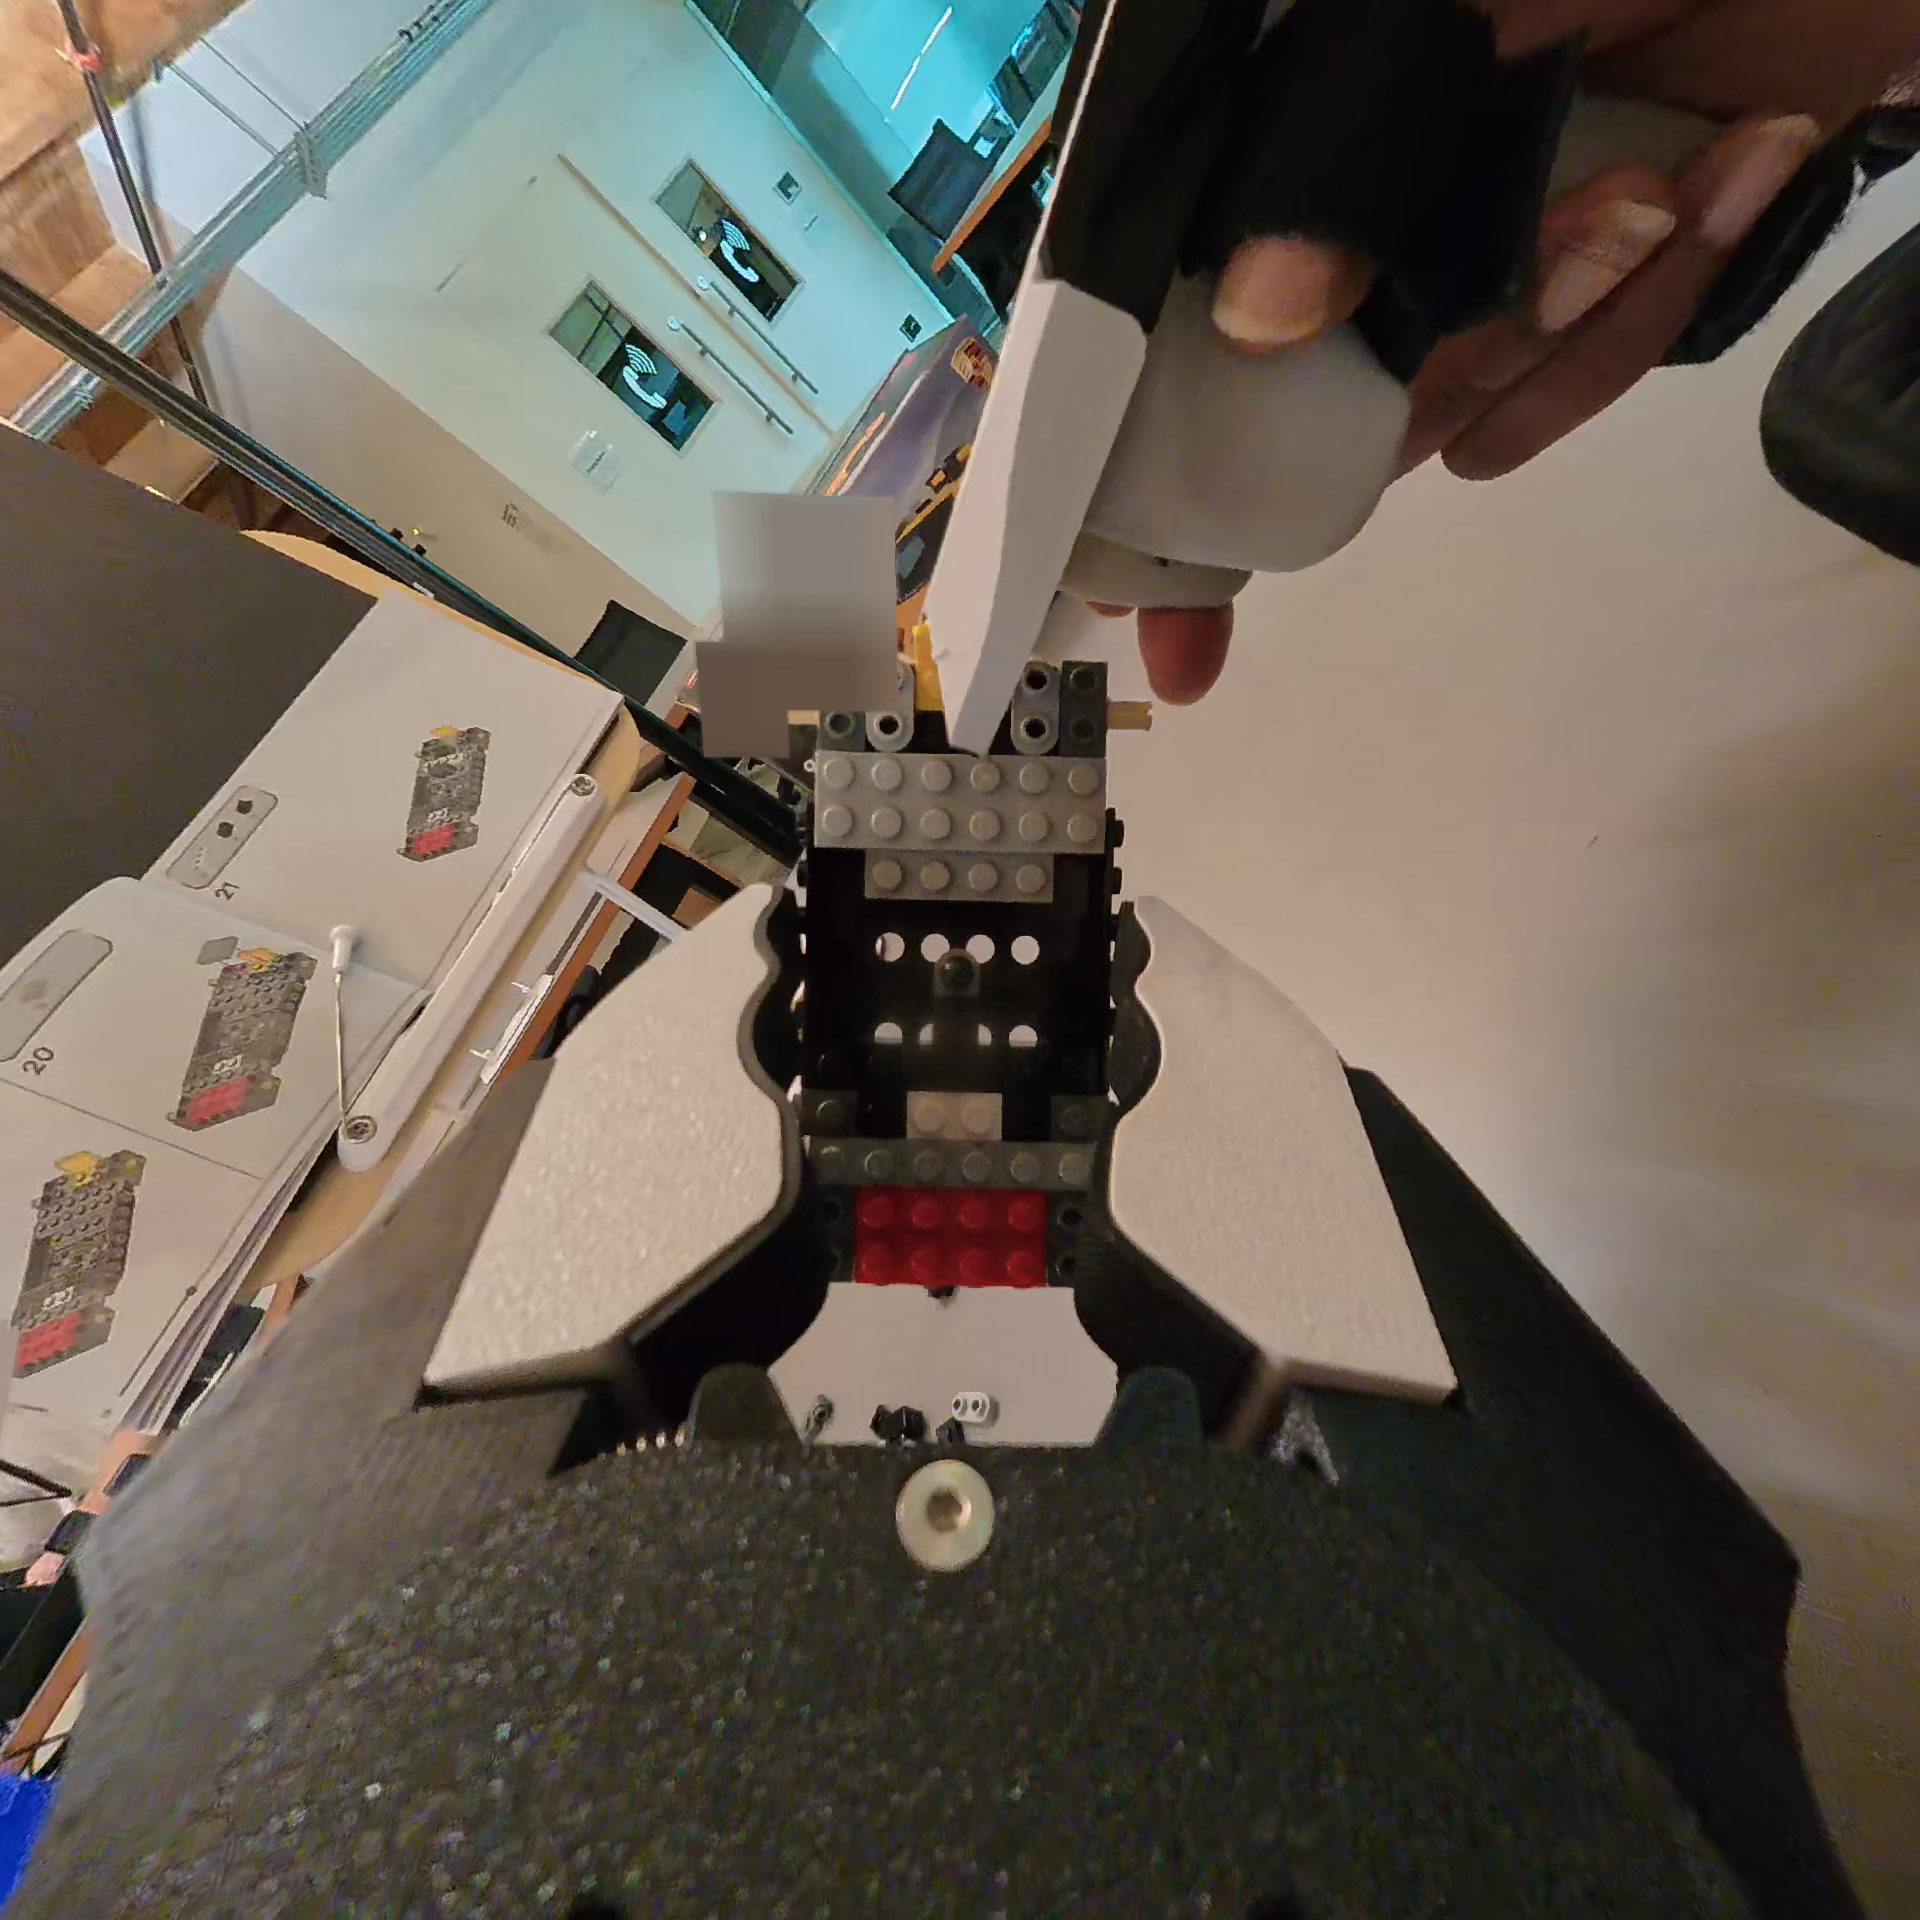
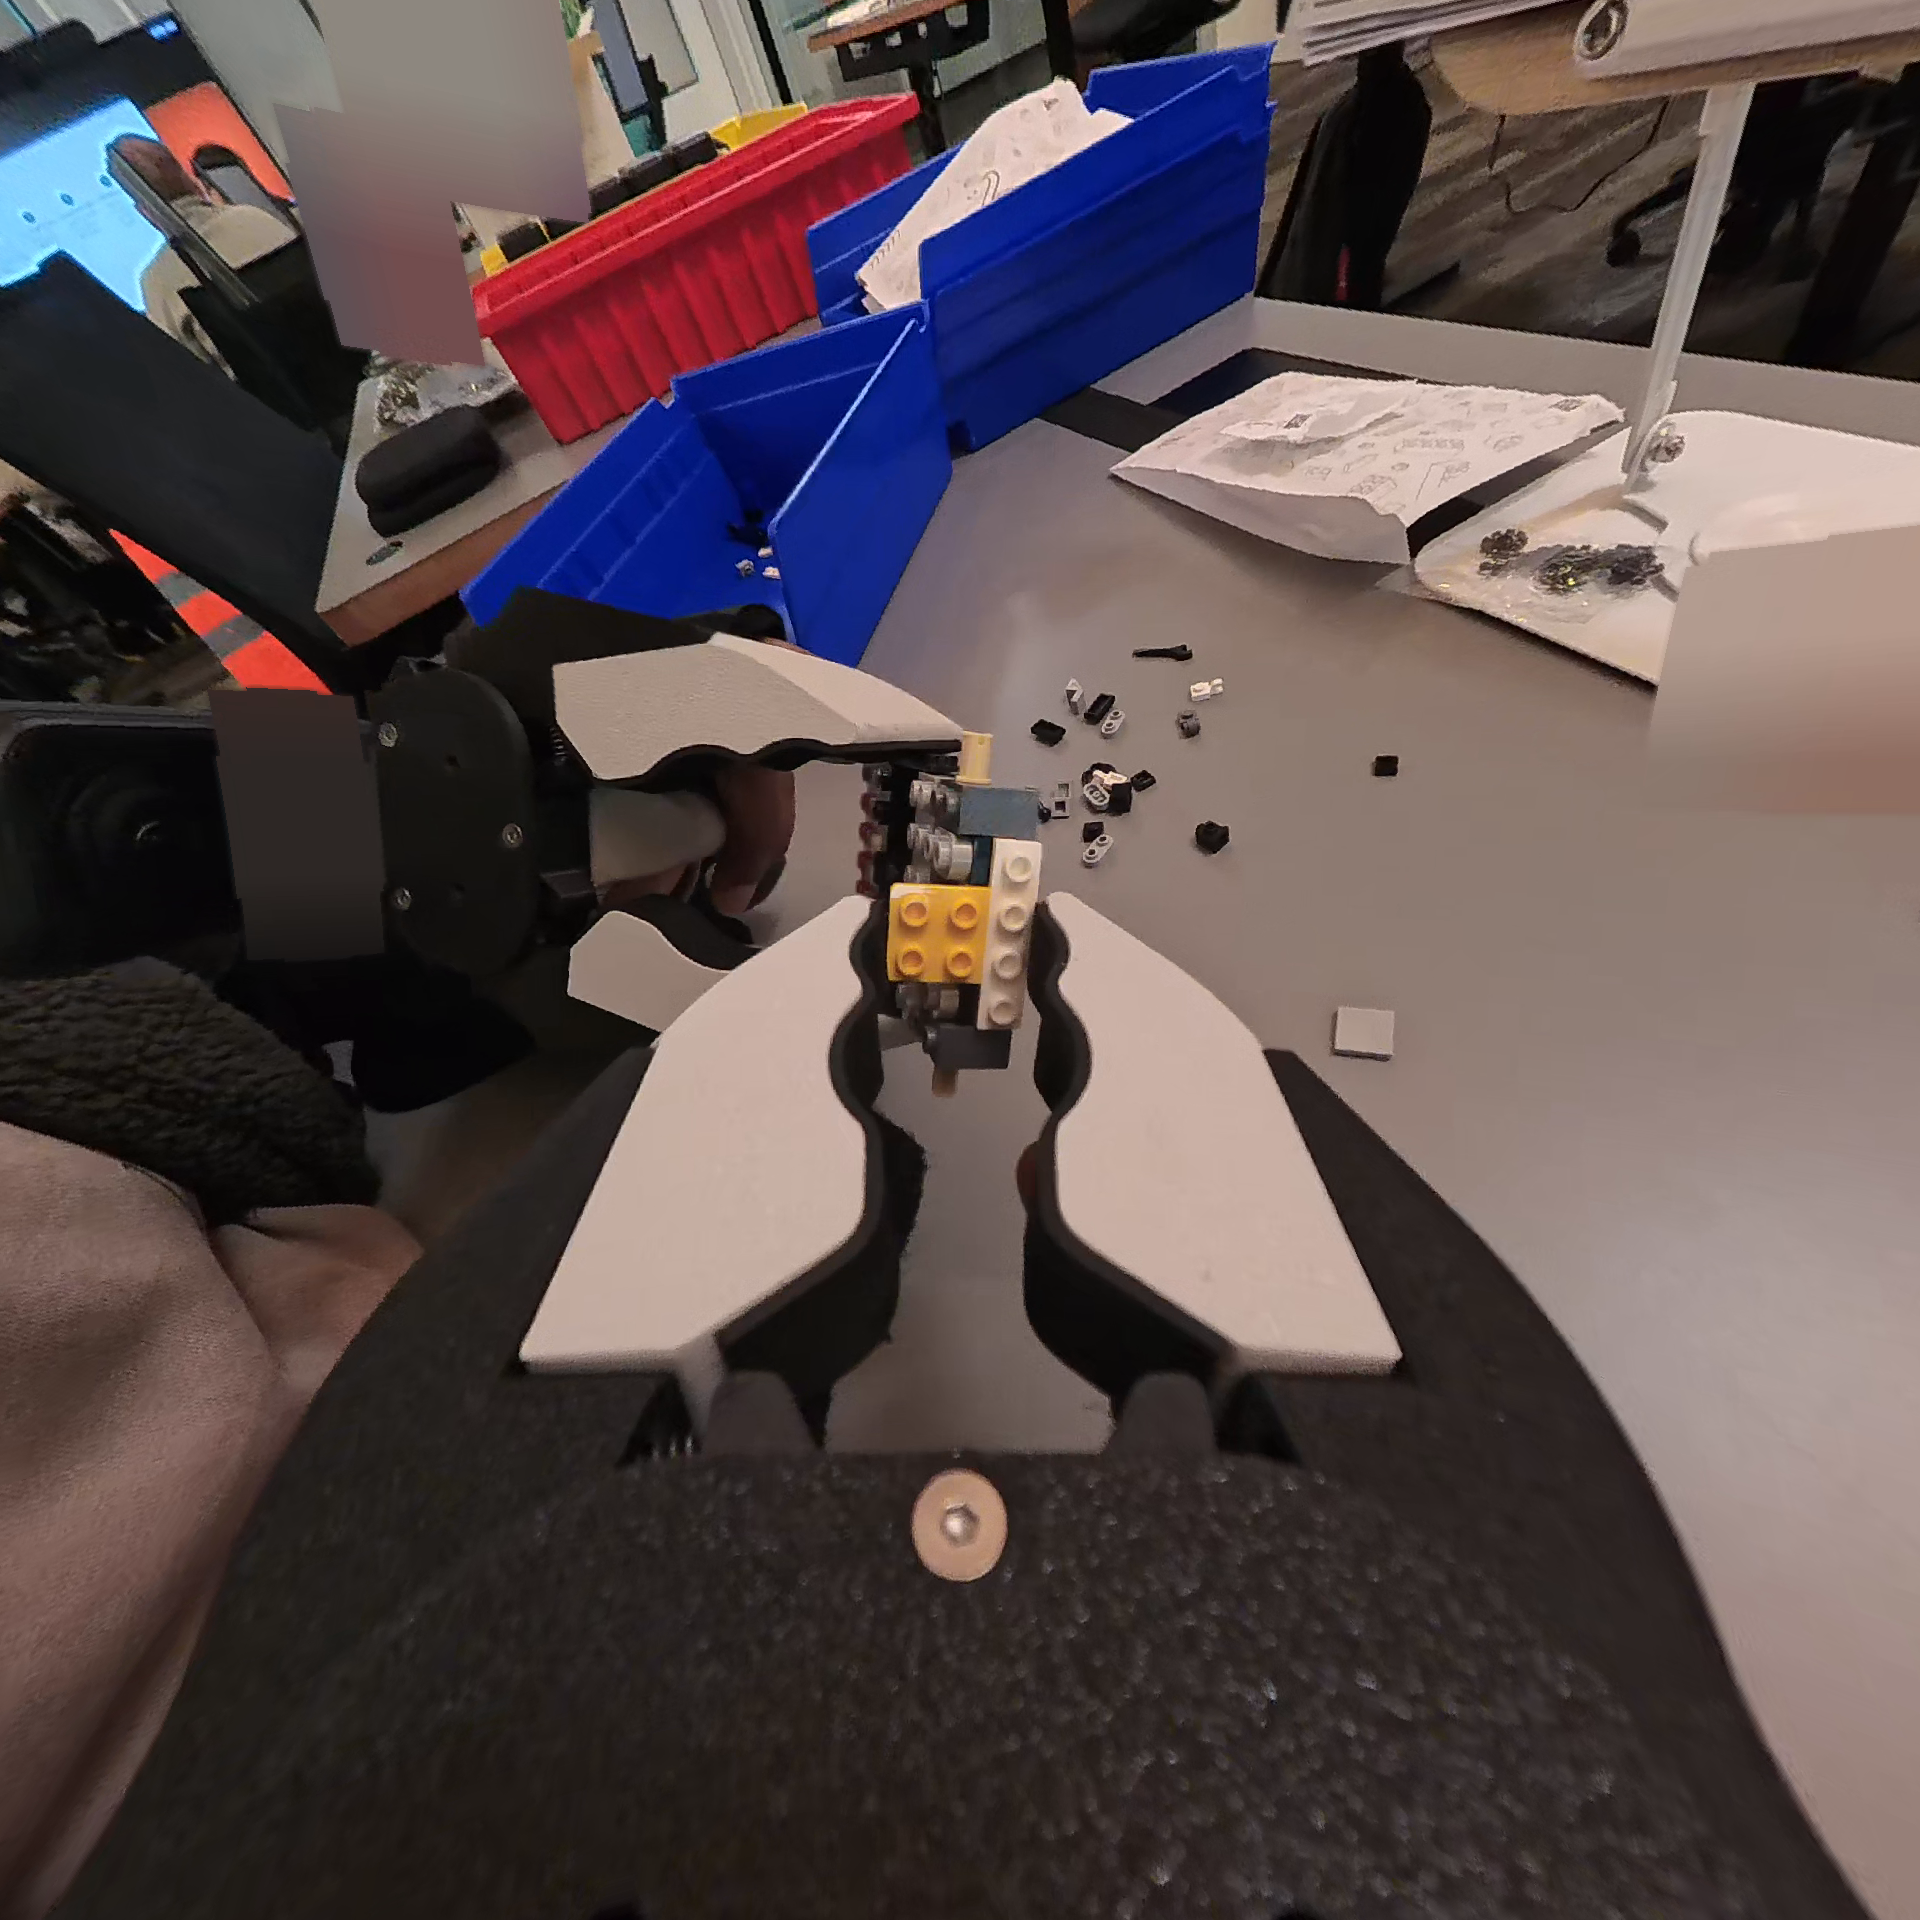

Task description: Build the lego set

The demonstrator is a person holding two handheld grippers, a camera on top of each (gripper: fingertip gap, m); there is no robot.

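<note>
The lego model [image 1: 956, 997] is a long black chassis with grey plates at its far end and a red plate [image 1: 951, 1236] near my palm. My left gripper [image 1: 956, 914] is shut on its sides and holds it above the table. In the right wrist view the model's end [image 2: 956, 935] shows a yellow plate [image 2: 935, 935] and a white plate [image 2: 1013, 935]. My right gripper [image 2: 956, 914] is closed around that end. One of its fingers [image 1: 997, 623] touches the far end in the left wrist view. The left gripper's fingers [image 2: 727, 696] show at the left.
An open instruction booklet [image 1: 208, 1039] stands on a holder at the left. Several small loose pieces [image 2: 1112, 790] and a grey tile [image 2: 1363, 1032] lie on the grey table [image 2: 1403, 1299]. Blue bins [image 2: 831, 468], a red bin [image 2: 686, 260] and paper bags [image 2: 1351, 457] sit farther back. Only a small space, under 4 cm, lies between the two pairs of fingers.
</note>
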